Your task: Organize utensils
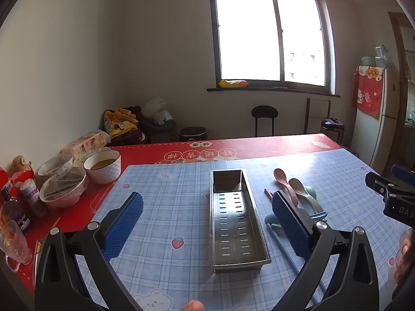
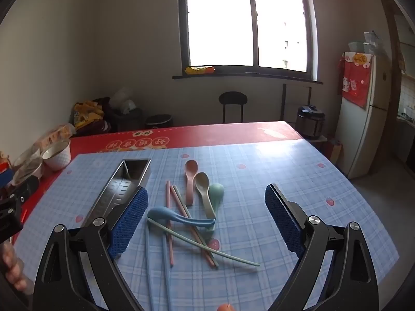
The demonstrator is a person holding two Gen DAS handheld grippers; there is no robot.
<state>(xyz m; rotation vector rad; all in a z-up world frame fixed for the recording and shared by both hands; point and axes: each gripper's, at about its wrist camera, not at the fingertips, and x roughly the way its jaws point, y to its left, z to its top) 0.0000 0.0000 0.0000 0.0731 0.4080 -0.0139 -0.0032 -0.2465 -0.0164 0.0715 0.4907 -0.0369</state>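
Blocking part of the utensil pile in the left wrist view, the left gripper (image 1: 207,213) is held wide apart and empty above the metal tray (image 1: 237,223); the chopsticks are mostly hidden there. The tray, a long perforated steel trough, is seen on the blue checked cloth (image 1: 168,207). From the right wrist view, the right gripper (image 2: 206,208) is likewise spread wide, holding nothing. Just beside the tray lie a pink spoon (image 2: 191,178), beige spoon (image 2: 205,191), green spoon (image 2: 216,194) and blue spoon (image 2: 179,216), tangled with crossed chopsticks (image 2: 197,243).
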